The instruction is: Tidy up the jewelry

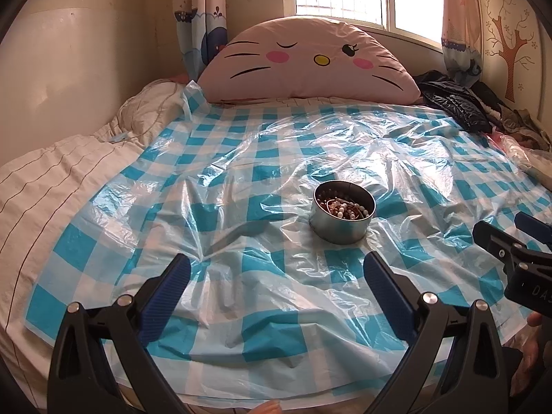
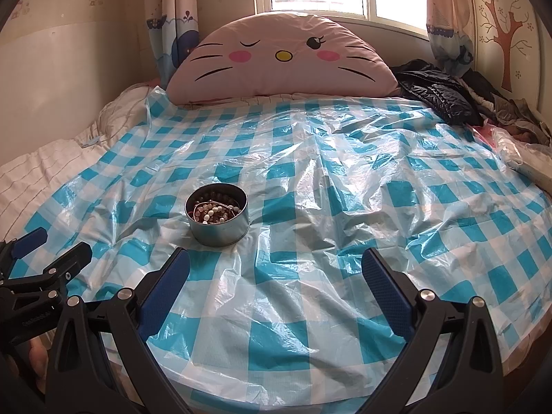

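Note:
A round metal tin stands upright on the blue-and-white checked plastic sheet spread over the bed. Beaded jewelry of brown and white beads lies heaped inside it. My left gripper hovers open in front of the tin, nothing between its fingers. My right gripper is open too, with the tin ahead and to its left. Each gripper shows at the edge of the other's view: the right gripper and the left gripper.
A large pink cat-face cushion leans at the head of the bed under the window. Dark clothes pile up at the back right. A striped white quilt lies along the left side, by the wall.

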A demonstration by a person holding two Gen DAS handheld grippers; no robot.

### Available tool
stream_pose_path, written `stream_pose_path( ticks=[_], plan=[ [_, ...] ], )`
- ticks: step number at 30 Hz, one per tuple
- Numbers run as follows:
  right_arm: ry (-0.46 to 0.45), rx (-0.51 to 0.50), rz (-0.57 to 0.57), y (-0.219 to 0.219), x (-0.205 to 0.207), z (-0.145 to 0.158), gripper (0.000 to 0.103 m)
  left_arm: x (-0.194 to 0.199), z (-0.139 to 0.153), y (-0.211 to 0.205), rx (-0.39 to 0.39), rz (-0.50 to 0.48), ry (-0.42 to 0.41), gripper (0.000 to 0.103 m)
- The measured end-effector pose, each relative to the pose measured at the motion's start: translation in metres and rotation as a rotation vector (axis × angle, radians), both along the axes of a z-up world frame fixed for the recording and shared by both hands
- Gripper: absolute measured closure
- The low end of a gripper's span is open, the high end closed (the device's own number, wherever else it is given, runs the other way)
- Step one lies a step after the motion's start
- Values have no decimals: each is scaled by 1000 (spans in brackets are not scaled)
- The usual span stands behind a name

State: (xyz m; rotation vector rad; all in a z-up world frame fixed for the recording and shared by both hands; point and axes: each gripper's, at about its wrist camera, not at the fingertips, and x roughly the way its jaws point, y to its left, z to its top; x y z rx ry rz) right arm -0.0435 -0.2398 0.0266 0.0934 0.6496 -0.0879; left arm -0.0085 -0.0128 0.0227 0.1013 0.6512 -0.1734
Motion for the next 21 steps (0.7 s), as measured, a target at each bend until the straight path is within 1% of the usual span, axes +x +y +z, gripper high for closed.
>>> stream_pose_path(
  ticks=[13,21],
  plan=[
    [-1,1,1,0,0,0,7,0,1,-1,-4,-5,2,7],
    [1,1,0,0,0,0,7,0,0,-5,23,-12,9,7]
  ],
)
